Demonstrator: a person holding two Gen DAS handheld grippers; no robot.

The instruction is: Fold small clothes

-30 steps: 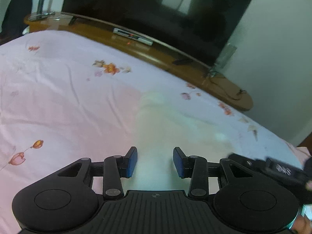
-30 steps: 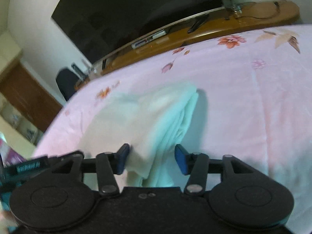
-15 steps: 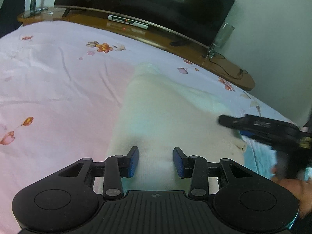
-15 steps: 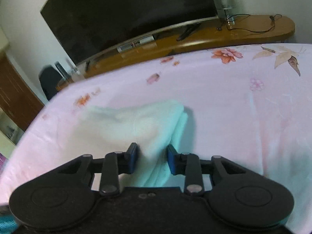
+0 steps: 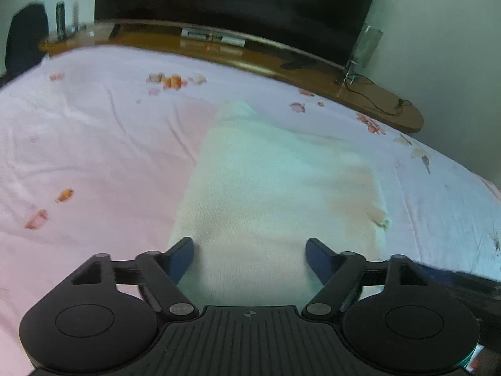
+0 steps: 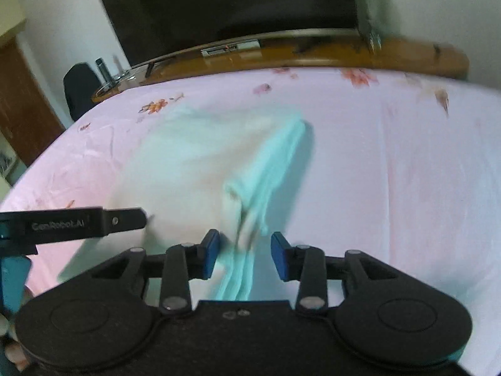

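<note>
Left gripper (image 5: 250, 255): jaws spread wide, holding nothing, straddling the near end of the folded cream knit garment (image 5: 275, 188), which lies flat on the pink floral bedsheet (image 5: 94, 163). Right gripper (image 6: 244, 252): jaws apart, the garment's layered right edge (image 6: 266, 169) running between the pads (image 6: 210, 252) without being pinched.

Step in hand, as judged: releasing a finished fold. To do it well, both tools should lift away without dragging, since the stacked edge looks loose and a snagged pad could pull the layers askew; a small tuft (image 5: 380, 219) at the near right corner is already sticking out.

Room: open sheet lies on both sides of the garment and beyond it. The far edge of the bed meets a wooden TV bench (image 5: 281, 62), with a dark television (image 5: 231, 3) behind.
</note>
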